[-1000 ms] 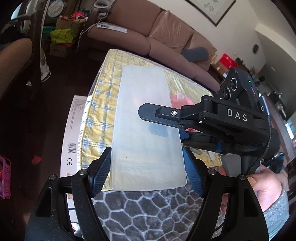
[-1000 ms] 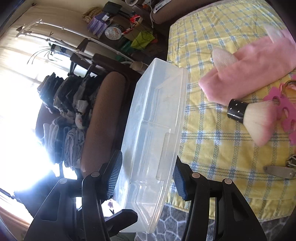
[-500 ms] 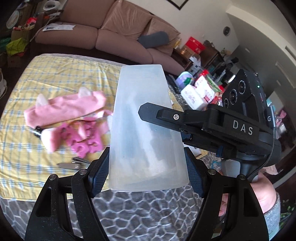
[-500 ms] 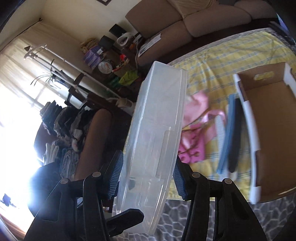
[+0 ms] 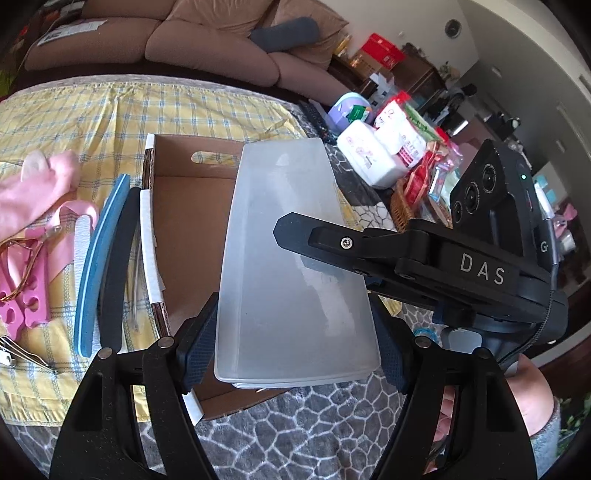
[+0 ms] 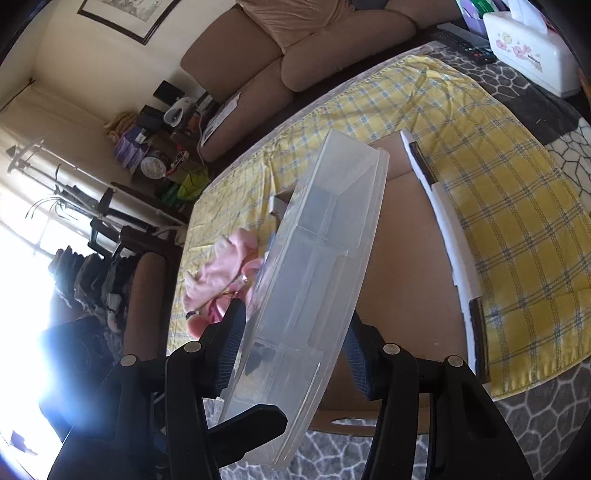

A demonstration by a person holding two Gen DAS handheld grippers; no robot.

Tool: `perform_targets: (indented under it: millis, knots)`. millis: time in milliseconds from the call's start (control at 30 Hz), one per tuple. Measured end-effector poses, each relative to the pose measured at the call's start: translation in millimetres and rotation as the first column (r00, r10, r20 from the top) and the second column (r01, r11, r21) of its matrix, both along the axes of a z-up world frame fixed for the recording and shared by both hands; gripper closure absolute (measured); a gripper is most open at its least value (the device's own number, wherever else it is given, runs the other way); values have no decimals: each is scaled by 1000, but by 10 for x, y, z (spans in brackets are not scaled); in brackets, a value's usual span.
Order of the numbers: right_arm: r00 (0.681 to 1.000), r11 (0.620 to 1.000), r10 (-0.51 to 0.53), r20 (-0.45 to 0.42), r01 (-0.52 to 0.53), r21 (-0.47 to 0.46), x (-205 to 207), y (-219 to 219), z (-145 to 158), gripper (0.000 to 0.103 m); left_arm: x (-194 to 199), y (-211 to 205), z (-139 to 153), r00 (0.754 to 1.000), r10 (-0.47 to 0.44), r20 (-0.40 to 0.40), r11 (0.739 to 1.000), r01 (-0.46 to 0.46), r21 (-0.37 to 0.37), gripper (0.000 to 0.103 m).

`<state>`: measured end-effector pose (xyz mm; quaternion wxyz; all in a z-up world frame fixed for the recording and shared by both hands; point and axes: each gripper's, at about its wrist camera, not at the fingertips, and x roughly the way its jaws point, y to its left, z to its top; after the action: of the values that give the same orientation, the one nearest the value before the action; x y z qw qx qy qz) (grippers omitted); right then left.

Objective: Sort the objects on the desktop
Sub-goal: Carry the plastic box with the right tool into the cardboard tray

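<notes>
Right now my left hand-held gripper (image 5: 295, 347) is clamped partway open across one end of the clear plastic organizer tray (image 5: 291, 266), and my right hand-held gripper (image 6: 295, 354) pinches its edge. The tray hangs tilted over the open cardboard box (image 5: 184, 221) on the yellow checked cloth (image 5: 147, 107).

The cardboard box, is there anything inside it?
Looks empty. The cardboard box shows bare brown floor in both views, but the clear plastic tray held above it hides part of the inside.

A home living room: sofa (image 5: 207, 40), framed picture (image 6: 125, 18)
</notes>
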<state>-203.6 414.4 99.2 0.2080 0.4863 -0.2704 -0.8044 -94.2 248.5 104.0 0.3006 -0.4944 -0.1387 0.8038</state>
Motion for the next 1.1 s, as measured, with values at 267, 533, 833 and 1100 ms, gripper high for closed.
perform_targets:
  millis: [267,533,833,1100]
  knots:
    - [998,999,47,48,-48,23,-304,63,-251,49,-241,24,-275,998,38,46,999,-37,-28,31]
    - [996,995,70,55,-66,-68,-401,100,-425,51,-137,-46,-223,1000,10,-21,997,-12,-80,25]
    - [993,995,85,79,-81,-56,-491,27,-494,56,21,-455,45,996,-20,-85,996,12,-92,23]
    - [993,995,80,90,-85,55,-484,17,-477,60,-42,-696,-41,998,-26,-54,994,20,-105,23]
